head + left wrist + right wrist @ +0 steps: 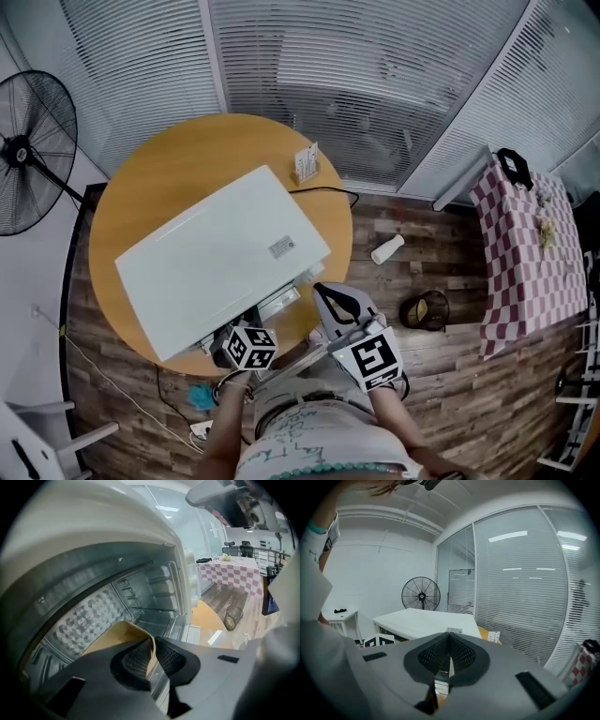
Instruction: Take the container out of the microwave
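The white microwave point(220, 253) sits on a round wooden table point(159, 169), with its open front toward me. In the left gripper view I look into its metal cavity point(93, 611), where a tan paper container point(117, 637) stands on the floor. My left gripper point(151, 656) is shut on the container's near rim, and the thin wall is pinched between the ribbed pads. In the head view only its marker cube point(250, 347) shows at the microwave's front. My right gripper point(449, 656) is shut on nothing. It hovers right of the microwave point(426, 620), near the front corner point(323, 292).
A standing fan point(28, 150) is at the left. On the wooden floor lie a white bottle point(386, 248) and a wire bin point(427, 309). A checkered table point(525, 244) stands at the right. A small card stand point(306, 164) sits behind the microwave, and blinds cover the windows.
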Tool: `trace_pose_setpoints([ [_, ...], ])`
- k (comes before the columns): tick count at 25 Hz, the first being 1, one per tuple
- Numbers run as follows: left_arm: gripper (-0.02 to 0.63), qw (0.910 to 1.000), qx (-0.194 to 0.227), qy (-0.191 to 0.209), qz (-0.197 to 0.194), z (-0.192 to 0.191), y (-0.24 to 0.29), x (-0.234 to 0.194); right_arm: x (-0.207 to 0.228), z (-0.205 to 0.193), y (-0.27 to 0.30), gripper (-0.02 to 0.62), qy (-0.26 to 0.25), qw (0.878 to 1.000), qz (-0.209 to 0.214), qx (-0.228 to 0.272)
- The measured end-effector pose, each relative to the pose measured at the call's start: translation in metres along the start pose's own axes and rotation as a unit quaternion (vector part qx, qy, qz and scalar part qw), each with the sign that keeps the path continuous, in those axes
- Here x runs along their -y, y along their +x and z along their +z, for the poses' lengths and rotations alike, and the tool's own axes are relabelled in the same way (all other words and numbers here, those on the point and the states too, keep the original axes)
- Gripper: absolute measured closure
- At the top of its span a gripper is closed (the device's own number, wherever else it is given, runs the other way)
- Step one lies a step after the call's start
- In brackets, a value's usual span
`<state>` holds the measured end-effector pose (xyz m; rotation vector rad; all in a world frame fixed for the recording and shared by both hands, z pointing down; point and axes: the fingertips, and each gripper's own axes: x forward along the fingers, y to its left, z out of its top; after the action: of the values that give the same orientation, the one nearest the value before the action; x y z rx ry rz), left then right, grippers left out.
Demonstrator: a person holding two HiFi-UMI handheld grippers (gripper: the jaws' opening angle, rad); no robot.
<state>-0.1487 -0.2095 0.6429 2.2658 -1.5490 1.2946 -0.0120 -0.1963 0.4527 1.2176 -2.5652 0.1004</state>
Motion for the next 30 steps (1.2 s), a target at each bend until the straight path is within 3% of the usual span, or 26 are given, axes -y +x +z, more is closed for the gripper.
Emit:
trace_pose_setpoints([
  [14, 0.569, 0.9995, -0.014, -0.027, 0.007, -0.001, -0.015, 0.002, -0.005, 0.004, 0.003, 0.603, 0.001, 0.999, 0.031, -0.006],
  [18, 0.569, 0.9993, -0.014, -0.034, 0.01, 0.0, -0.02, 0.009, -0.006, 0.006, 0.003, 0.603, -0.003, 0.999, 0.042, 0.014],
  [30, 0.569, 0.9982, -0.028, -0.049, 0.017, -0.004, -0.033, 0.038, -0.013, -0.001, 0.002, 0.603, -0.009, 0.996, 0.084, 0.01],
])
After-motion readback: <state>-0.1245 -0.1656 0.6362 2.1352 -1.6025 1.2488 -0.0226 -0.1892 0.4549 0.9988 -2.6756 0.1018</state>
